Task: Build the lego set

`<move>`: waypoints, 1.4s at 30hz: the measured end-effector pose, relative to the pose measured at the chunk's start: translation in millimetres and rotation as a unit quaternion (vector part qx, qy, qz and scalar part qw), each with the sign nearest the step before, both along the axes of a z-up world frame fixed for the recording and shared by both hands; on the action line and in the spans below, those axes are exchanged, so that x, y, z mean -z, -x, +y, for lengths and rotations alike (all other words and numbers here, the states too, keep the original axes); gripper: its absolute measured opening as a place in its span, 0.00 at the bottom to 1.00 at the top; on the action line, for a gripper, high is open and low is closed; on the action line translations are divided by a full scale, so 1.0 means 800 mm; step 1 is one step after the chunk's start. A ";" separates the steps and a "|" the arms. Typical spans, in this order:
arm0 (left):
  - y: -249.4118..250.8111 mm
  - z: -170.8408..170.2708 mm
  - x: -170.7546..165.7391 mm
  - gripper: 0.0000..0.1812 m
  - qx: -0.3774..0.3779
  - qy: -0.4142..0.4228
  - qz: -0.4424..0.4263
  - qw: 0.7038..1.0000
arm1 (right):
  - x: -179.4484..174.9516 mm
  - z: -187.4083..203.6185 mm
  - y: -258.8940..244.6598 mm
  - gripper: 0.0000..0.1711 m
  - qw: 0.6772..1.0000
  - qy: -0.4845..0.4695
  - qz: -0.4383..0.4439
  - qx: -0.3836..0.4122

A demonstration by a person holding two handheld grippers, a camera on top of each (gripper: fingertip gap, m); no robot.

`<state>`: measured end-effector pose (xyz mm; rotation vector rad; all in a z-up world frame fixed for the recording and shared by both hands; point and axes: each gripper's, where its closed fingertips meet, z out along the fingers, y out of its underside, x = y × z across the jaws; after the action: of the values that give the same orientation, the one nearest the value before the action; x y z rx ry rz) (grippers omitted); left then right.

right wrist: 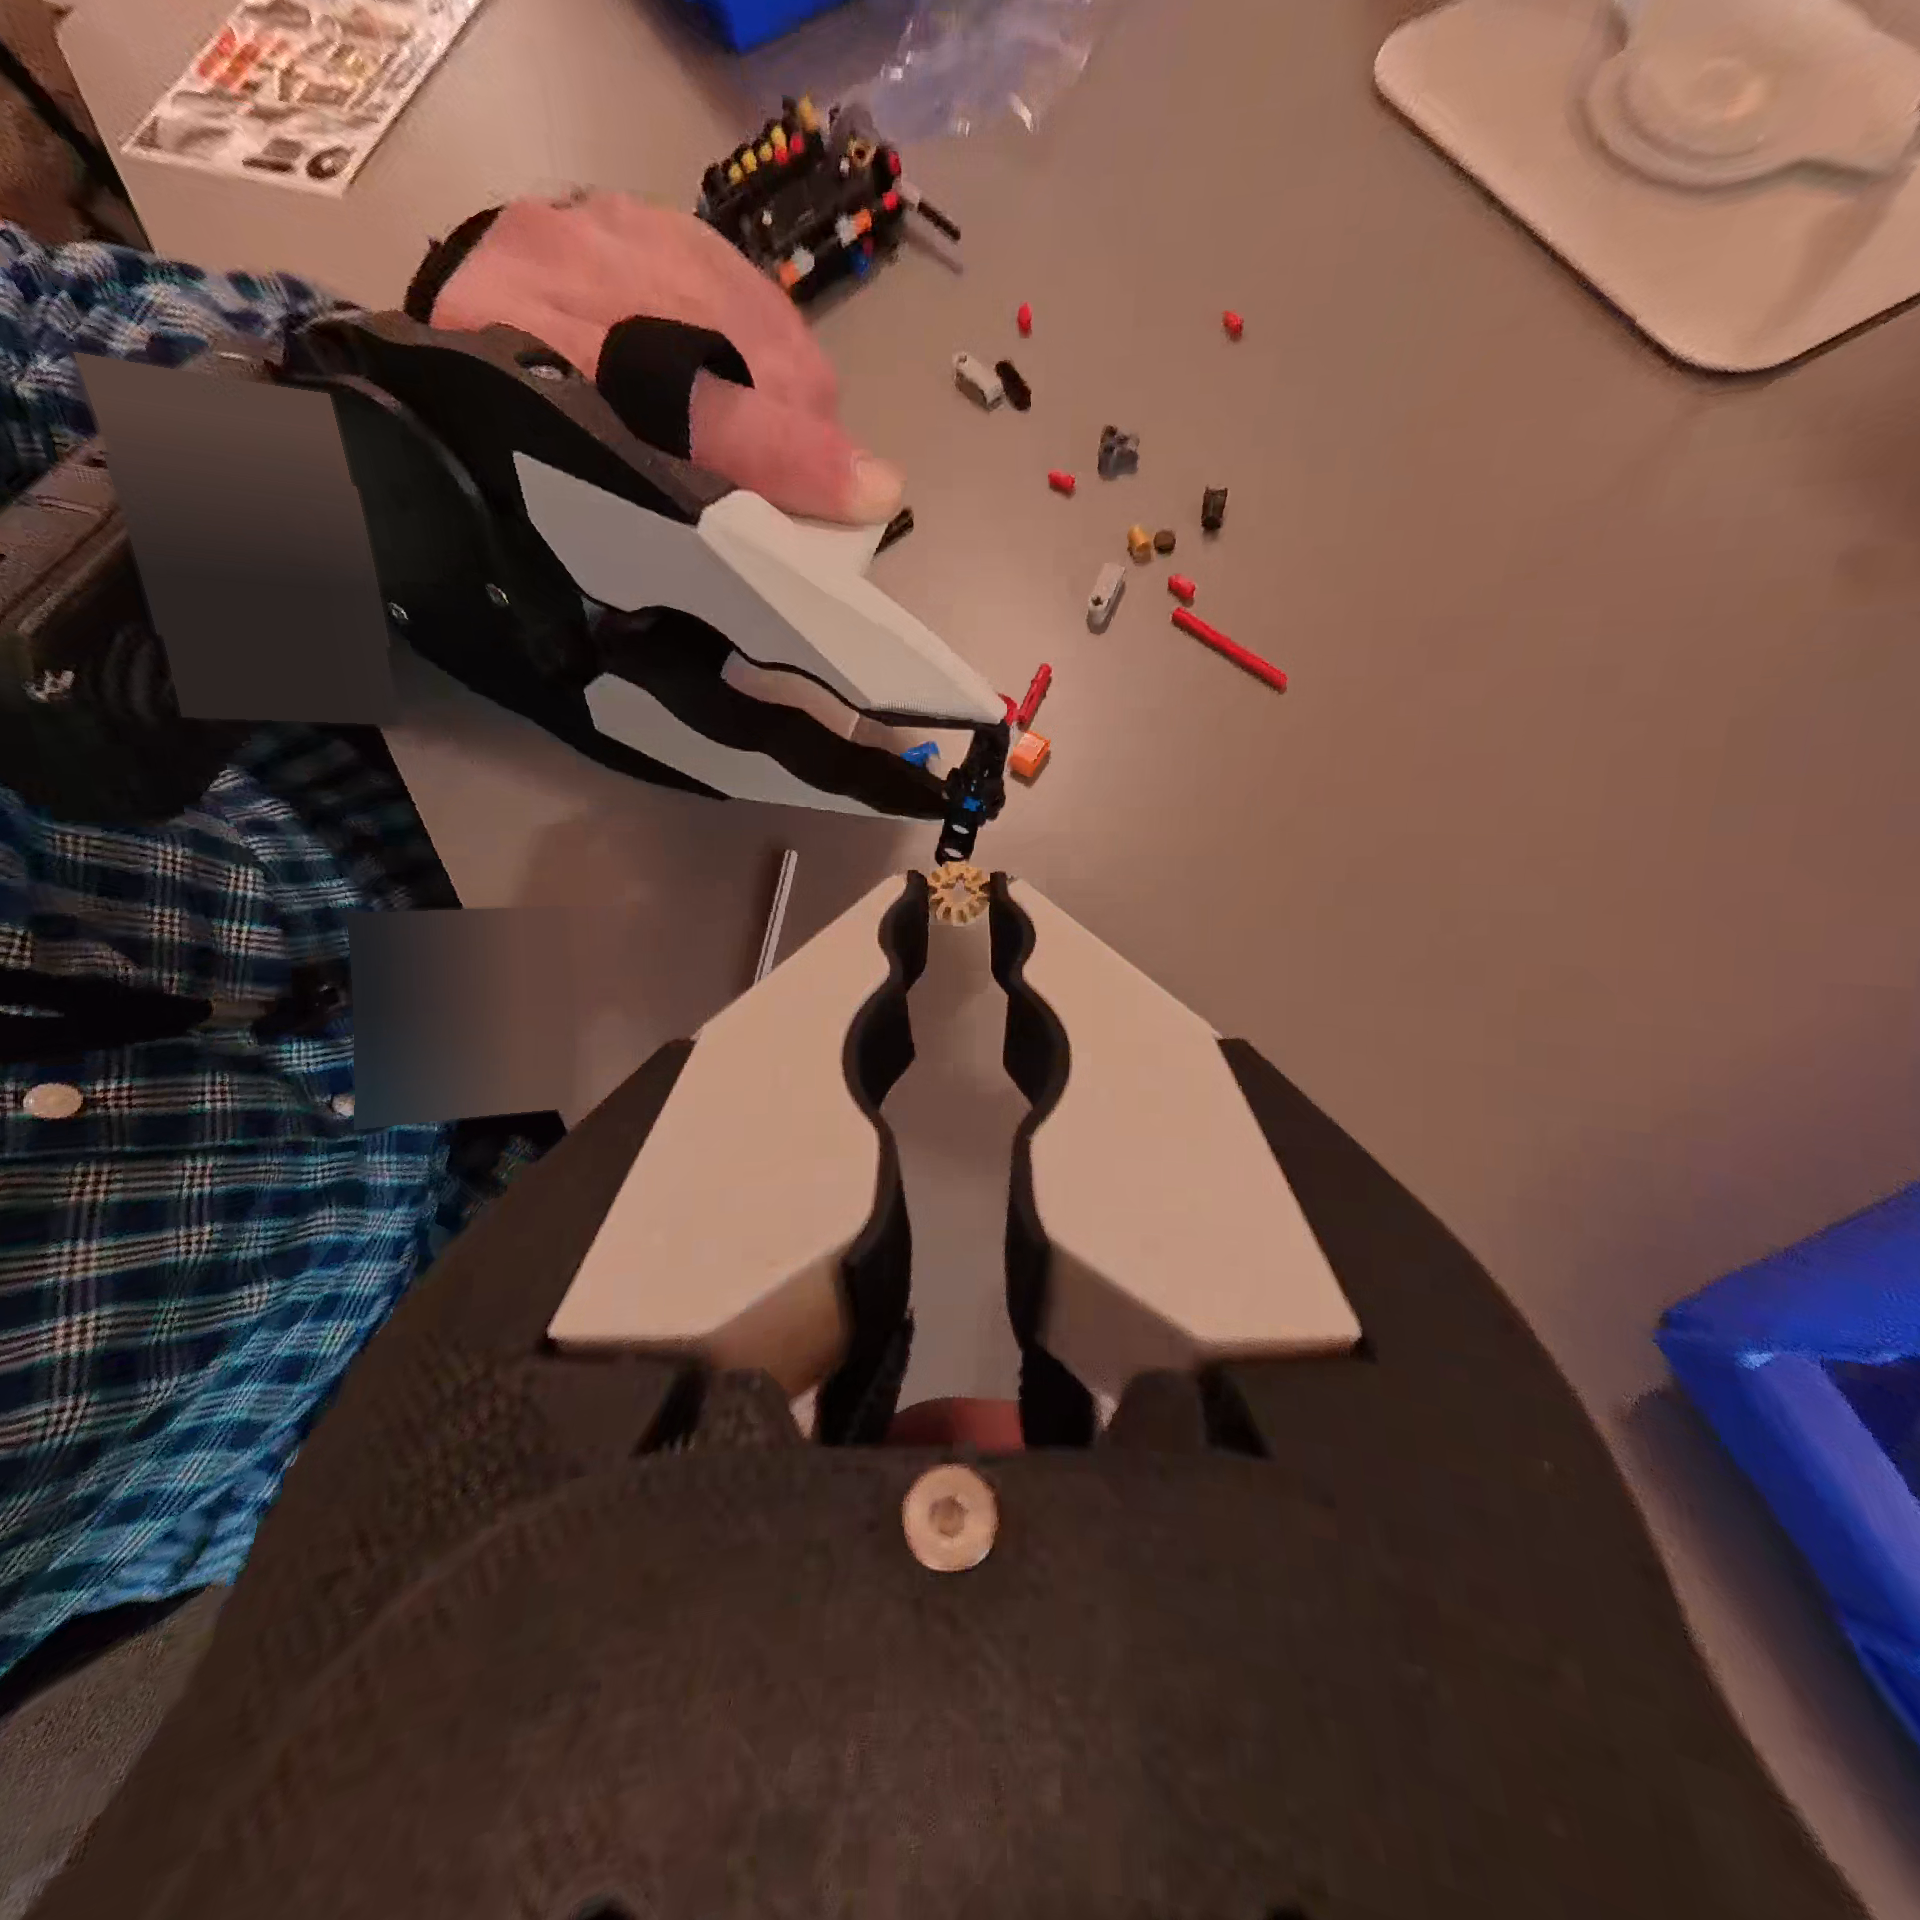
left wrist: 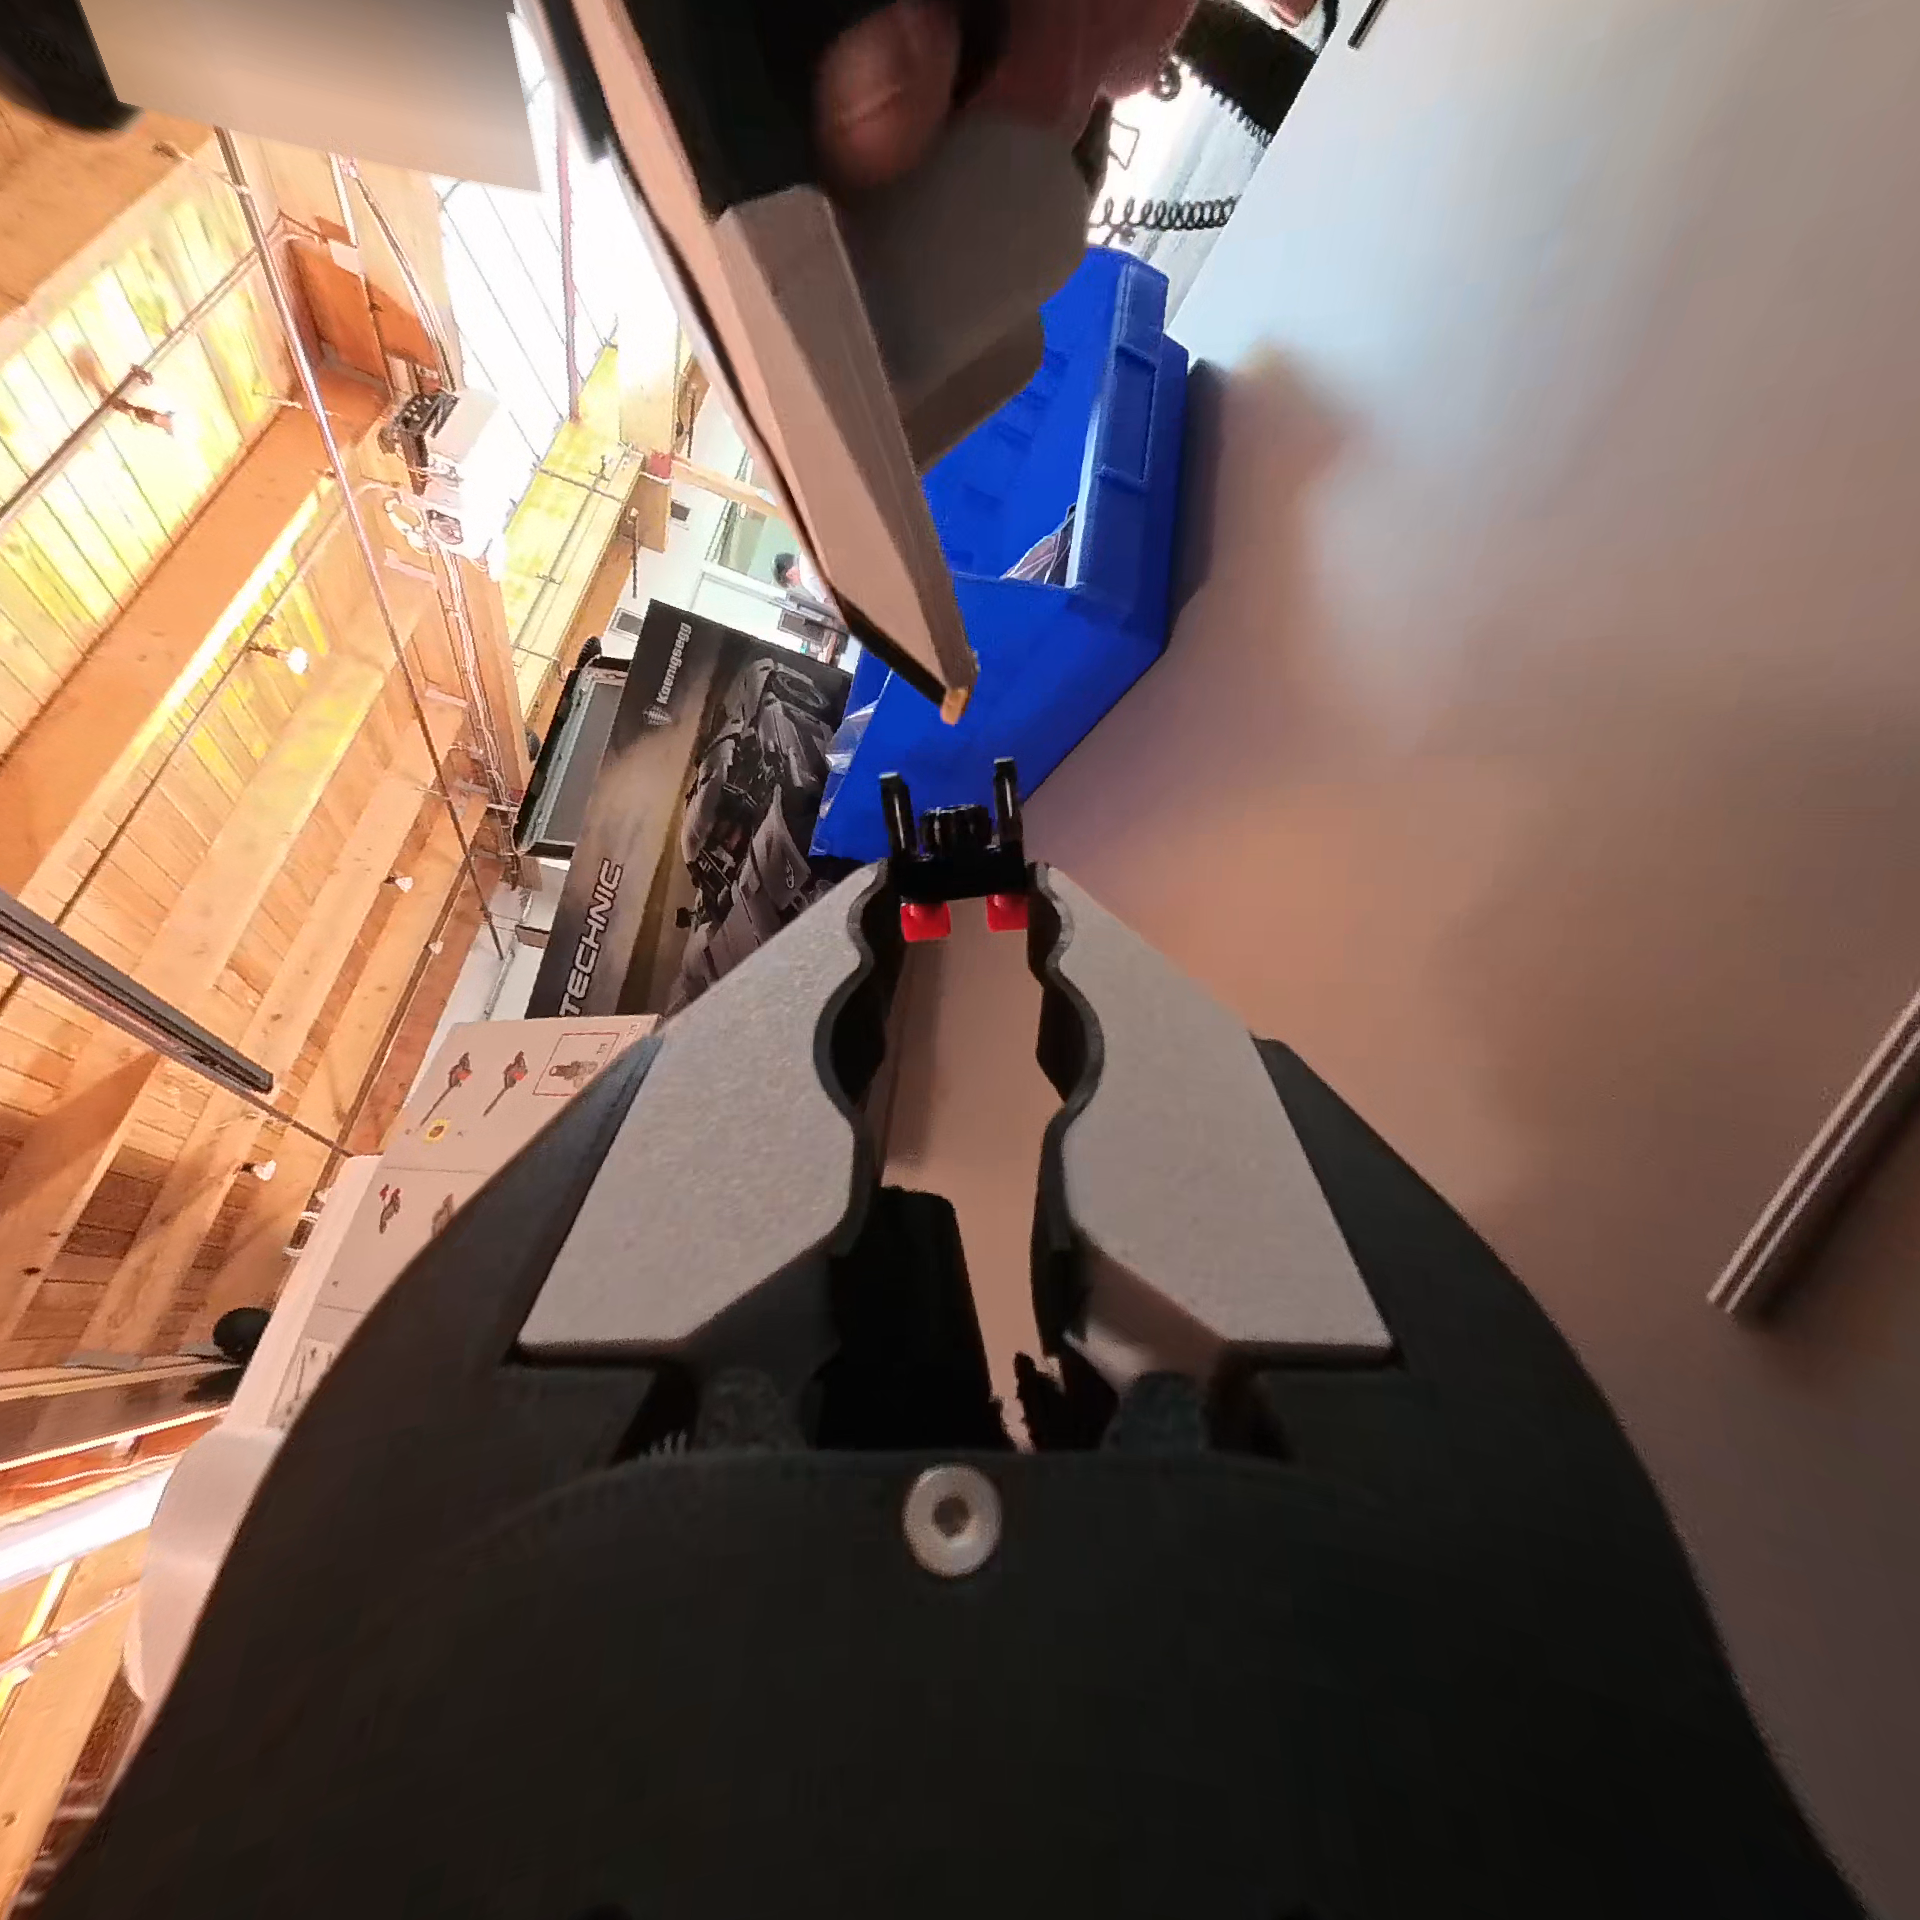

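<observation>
Gripping a small black Lego assembly (left wrist: 956,847) with red pins between its fingertips, the left hand-held gripper (left wrist: 958,883) sits clear above the grey desk (right wrist: 1455,831). Just beside that assembly, nearly touching, the right hand-held gripper (right wrist: 958,891) pinches a tan gear (right wrist: 957,894) at its tips. Farther right, loose red, grey and black pieces (right wrist: 1143,540) lie scattered on the desk, beyond them a larger black build (right wrist: 805,203).

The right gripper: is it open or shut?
Shut on the tan gear: the right gripper pinches it between both fingertips.
</observation>
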<state>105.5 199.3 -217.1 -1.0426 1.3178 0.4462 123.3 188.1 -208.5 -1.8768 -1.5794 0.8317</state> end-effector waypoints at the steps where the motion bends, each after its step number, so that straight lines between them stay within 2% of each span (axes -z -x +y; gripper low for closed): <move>1: -0.001 -0.001 0.000 0.13 0.003 0.000 0.002 1.000 | 0.002 -0.001 0.001 0.05 1.000 0.007 -0.012 -0.005; 24: -0.012 -0.003 0.014 0.13 0.006 -0.009 0.043 0.999 | 0.026 -0.007 0.003 0.05 0.980 0.077 -0.177 -0.039; 34: -0.009 0.005 0.012 0.13 -0.020 0.002 0.018 1.000 | 0.025 0.002 0.010 0.07 0.987 0.082 -0.138 0.015; 37: -0.012 0.003 0.008 0.13 -0.019 0.001 0.010 1.000 | 0.024 0.006 0.009 0.03 0.989 0.070 -0.126 0.028; 42: -0.012 0.003 0.006 0.13 -0.016 0.003 0.003 1.000 | 0.022 0.005 0.009 0.03 0.991 0.073 -0.110 0.031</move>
<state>115.0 201.7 -222.0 -1.0692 1.3090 0.4705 115.9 192.0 -226.1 -2.1745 -1.6164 0.7539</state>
